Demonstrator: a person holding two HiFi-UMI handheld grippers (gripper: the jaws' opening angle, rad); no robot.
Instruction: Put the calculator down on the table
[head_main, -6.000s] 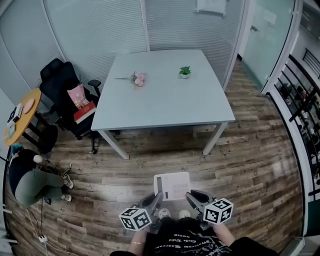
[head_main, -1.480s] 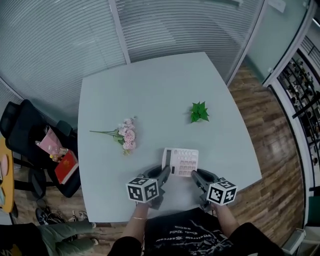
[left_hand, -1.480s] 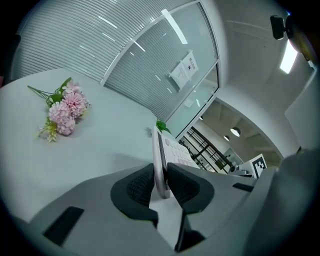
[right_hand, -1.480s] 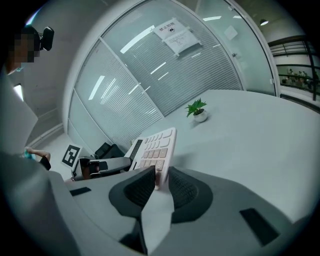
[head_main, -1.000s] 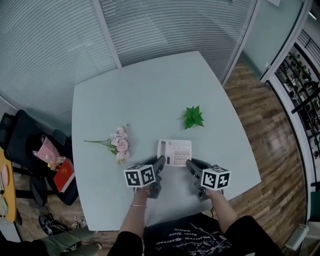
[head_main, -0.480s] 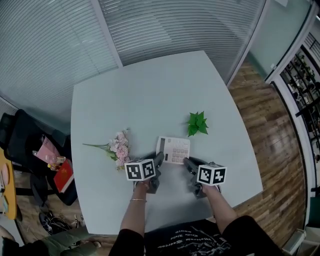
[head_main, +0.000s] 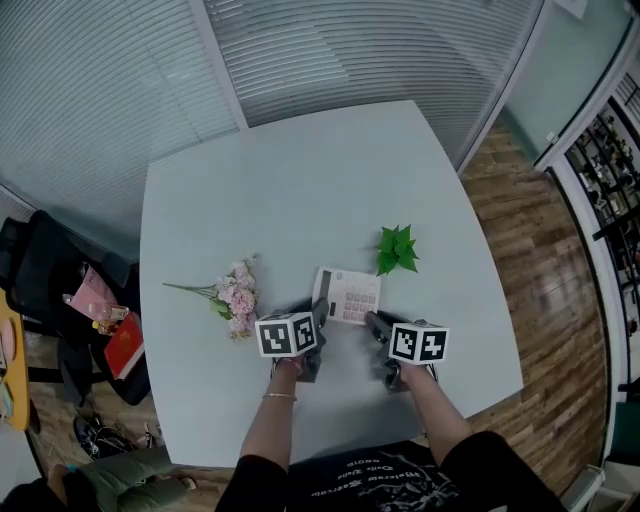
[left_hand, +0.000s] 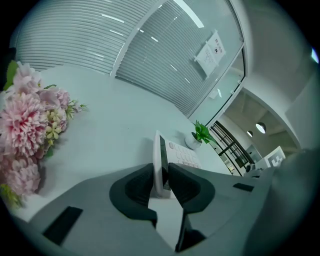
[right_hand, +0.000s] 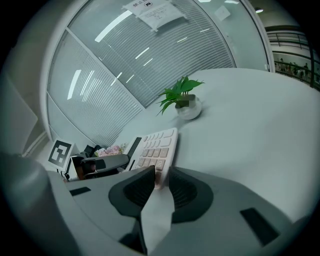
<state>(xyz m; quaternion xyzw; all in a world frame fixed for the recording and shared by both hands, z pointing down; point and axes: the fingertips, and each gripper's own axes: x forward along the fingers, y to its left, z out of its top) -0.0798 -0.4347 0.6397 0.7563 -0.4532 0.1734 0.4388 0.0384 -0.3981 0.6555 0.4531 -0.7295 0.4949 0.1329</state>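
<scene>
A white calculator (head_main: 347, 295) with a dark screen strip lies low over the pale table (head_main: 300, 180), near its front middle. My left gripper (head_main: 320, 316) is shut on the calculator's left near corner; in the left gripper view the calculator (left_hand: 167, 162) stands edge-on between the pads. My right gripper (head_main: 371, 322) is shut on the right near corner, and the right gripper view has the calculator (right_hand: 155, 150) keys-up with its edge pinched. Whether its underside touches the table I cannot tell.
A small green potted plant (head_main: 397, 248) stands just right of and behind the calculator. A pink flower sprig (head_main: 233, 295) lies to its left. An office chair (head_main: 70, 300) with a red book is off the table's left edge. Wooden floor lies to the right.
Both grippers carried the calculator from over the floor to the table, then a little further in and down. The grip on both corners has stayed the same.
</scene>
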